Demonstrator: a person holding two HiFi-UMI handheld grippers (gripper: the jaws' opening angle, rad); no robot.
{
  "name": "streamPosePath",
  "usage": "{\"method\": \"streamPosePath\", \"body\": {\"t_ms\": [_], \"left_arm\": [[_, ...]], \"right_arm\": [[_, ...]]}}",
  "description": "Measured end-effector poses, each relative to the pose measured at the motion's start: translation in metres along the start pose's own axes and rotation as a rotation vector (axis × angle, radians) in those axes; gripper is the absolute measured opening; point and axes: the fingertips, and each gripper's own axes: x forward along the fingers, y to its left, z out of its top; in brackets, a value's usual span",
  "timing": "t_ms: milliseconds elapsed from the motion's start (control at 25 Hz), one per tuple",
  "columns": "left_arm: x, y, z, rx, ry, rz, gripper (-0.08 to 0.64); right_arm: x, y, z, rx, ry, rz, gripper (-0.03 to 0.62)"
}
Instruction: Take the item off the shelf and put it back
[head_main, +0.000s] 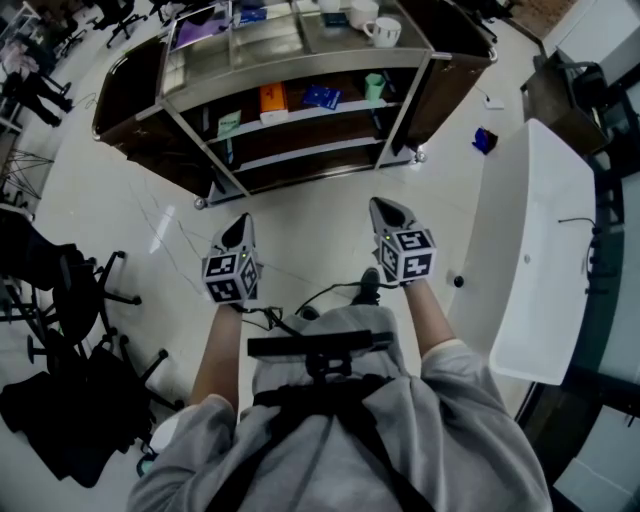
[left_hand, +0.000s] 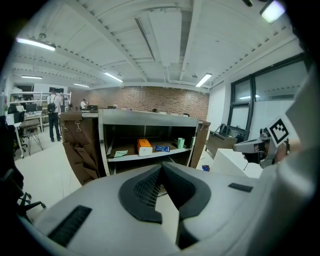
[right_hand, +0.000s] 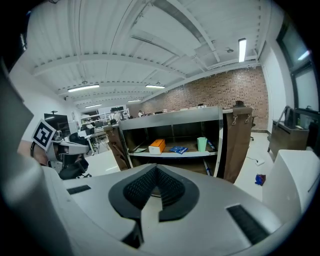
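Nearest, the grey left gripper (head_main: 241, 222) and the grey right gripper (head_main: 384, 206) hang side by side over the pale glossy floor (head_main: 320, 205), each with its jaws pressed together on nothing. Well ahead stands the metal-framed shelf unit with brown side panels (head_main: 415, 100), out of reach from here. On its middle board lie a pale green card (head_main: 229, 123) toward the left end, an orange rectangular box (head_main: 273, 100) near the middle, a flat blue packet (head_main: 322, 97) just right of it, and a light green cup (head_main: 374, 86) toward the right end. Which of these is the item I cannot tell, though the box looks the easiest to grip. The step in hand seems to be the approach. It would go best by walking in square to the board's front edge, spreading one gripper's jaws before reaching, and entering level beneath the upper board so the neighbours are not knocked.
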Motion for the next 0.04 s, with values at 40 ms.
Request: {"method": "streamPosePath", "body": {"t_ms": [40], "left_arm": [[-0.0002, -0.0006, -0.0007, 0.000, 0.002, 0.000, 0.006]], "right_arm": [[0.0005, -0.0004, 0.0002, -0.002, 0.002, 0.000, 0.008]]}}
